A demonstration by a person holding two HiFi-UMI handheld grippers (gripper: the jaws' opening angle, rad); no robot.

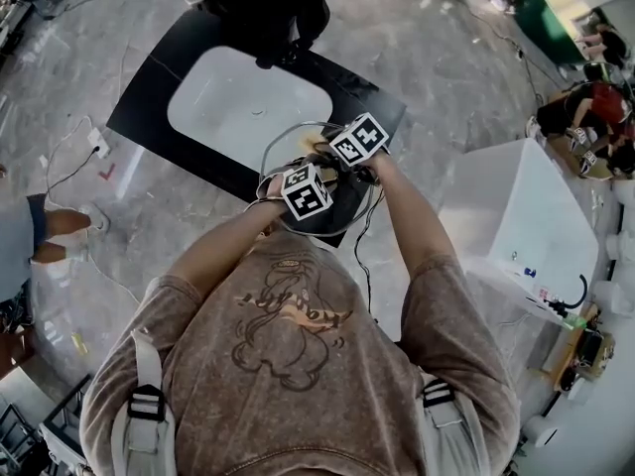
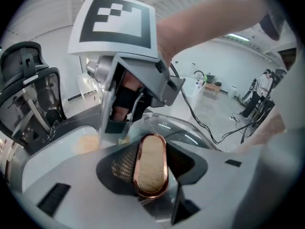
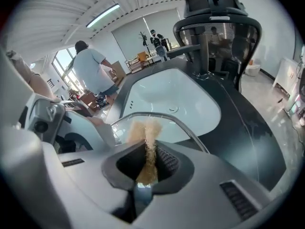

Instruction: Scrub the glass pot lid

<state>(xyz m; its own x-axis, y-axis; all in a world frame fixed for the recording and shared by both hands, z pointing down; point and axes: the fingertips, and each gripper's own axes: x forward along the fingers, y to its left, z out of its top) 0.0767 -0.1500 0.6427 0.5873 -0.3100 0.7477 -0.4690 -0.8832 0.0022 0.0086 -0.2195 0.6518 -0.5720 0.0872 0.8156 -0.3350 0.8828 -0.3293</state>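
The round glass pot lid is held in the air over the near edge of a black counter. My left gripper is shut on the lid's oval, copper-rimmed handle, with the glass dome beyond it. My right gripper is shut on a thin tan scouring pad, whose frayed end lies against the lid's glass near the rim. In the head view both marker cubes, the left and the right, sit close together over the lid and hide the jaws.
A white sink basin is set in the counter just beyond the lid. A black office chair stands behind it. A white box-like unit is at the right. Cables trail over the floor, and a person's feet show at the left.
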